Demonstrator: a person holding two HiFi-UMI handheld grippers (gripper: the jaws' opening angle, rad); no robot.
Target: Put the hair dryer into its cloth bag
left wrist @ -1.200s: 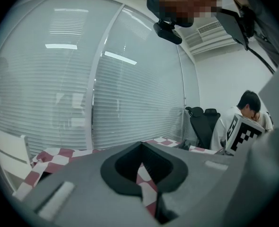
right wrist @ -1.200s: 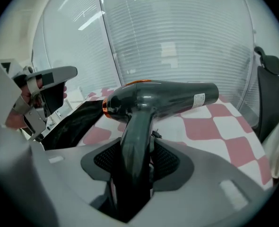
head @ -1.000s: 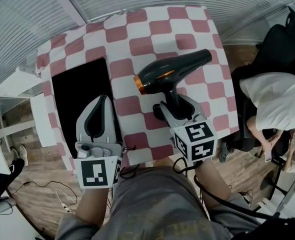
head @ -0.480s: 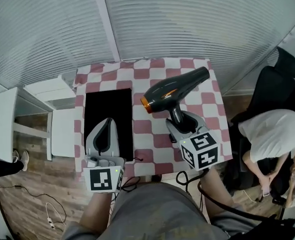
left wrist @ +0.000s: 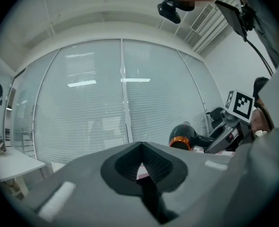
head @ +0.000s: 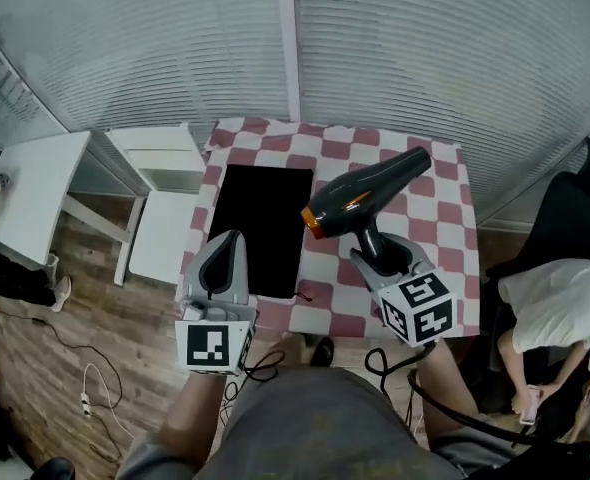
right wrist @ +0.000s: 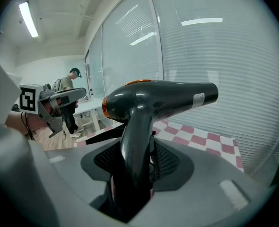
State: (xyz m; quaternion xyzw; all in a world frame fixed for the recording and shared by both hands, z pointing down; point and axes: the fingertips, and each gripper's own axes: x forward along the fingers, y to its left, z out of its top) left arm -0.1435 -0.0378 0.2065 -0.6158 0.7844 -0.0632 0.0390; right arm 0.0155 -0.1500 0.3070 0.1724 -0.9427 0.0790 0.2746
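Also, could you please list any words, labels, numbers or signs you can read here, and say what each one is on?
No text in these views can be read.
Label on the dryer barrel: a white sticker, print too small to read.
Left cube and right cube: black-and-white square marker patterns only, no letters or numbers.

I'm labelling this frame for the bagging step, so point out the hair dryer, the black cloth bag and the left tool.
hair dryer [head: 367, 190], head view, on the dark barrel.
cloth bag [head: 265, 230], head view, on the middle of the flat black fabric.
left tool [head: 229, 240], head view, at its closed tips.
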